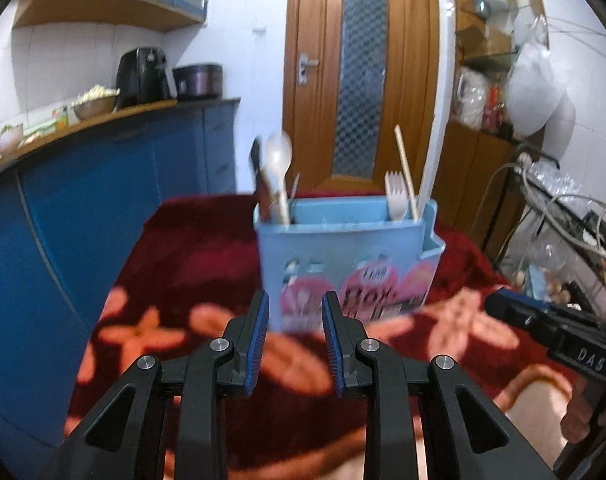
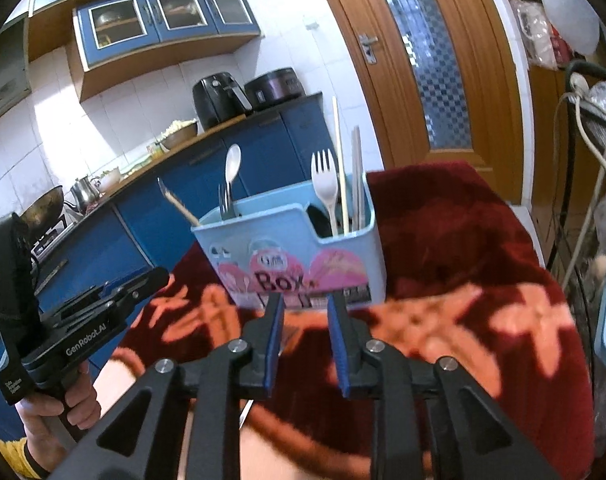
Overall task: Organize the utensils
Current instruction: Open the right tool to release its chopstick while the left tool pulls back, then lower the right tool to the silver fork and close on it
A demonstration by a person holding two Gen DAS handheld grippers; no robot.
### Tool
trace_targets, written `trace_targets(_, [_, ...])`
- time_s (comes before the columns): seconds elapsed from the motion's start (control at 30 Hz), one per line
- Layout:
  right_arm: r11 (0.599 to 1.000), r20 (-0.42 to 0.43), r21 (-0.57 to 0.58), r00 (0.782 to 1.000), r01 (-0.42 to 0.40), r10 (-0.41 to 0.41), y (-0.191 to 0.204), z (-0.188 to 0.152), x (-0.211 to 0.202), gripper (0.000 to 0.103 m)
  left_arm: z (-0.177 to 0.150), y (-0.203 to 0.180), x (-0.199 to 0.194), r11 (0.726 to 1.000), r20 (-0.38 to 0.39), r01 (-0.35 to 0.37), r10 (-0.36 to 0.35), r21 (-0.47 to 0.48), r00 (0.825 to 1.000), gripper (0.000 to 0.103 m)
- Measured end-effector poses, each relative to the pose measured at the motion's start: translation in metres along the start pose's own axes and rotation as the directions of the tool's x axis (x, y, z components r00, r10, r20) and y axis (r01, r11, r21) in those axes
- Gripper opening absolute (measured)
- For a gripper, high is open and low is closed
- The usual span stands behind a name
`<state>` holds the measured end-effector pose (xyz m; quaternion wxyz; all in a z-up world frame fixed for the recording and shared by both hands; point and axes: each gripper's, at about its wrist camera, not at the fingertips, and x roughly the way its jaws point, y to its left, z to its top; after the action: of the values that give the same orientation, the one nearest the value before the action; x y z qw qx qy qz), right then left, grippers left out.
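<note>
Two hand-held grippers hover over a table draped in a dark red cloth with orange flower shapes. Between and ahead of them stands a light blue utensil box, upright on the cloth, with pink cartoon stickers on its near face.

The left gripper has its blue-padded jaws parted with nothing between them; the box sits just beyond its tips. The right gripper also stands with its jaws apart and empty, close in front of the box's lower edge.

In the box's left compartment I see a white spoon standing bowl-up beside a dark-handled utensil and a wooden stick. In the right compartment a white plastic fork stands tines-up next to pale chopsticks.

A hand at the lower left of the right wrist view grips the left gripper's handle. Behind are blue kitchen cabinets and a wooden door.
</note>
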<state>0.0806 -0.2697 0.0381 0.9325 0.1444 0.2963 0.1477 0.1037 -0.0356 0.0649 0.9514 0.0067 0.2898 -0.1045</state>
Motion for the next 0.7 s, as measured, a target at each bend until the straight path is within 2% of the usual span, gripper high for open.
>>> trace_targets(0.1, [1.0,-0.031,0.021,0.999,0.008,-0.007,0.0,-0.007,0.001,0.029,-0.012,0.011,0.001,1.0,-0.047,-0.02,0.019,-0.024,0.999,0.033])
trace_targets(0.37, [0.999,-0.104,0.041,0.994,0.03,-0.026,0.007,-0.021,0.009,0.046,-0.032,0.036,0.009,0.996,-0.148,-0.073,0.064,-0.059,0.987,0.063])
trace_targets(0.7, [0.999,-0.224,0.045,0.974,0.02,-0.009,0.019,-0.031,0.035,0.047,-0.044,0.059,0.011,0.99,-0.2,-0.117,0.1,-0.076,0.975,0.066])
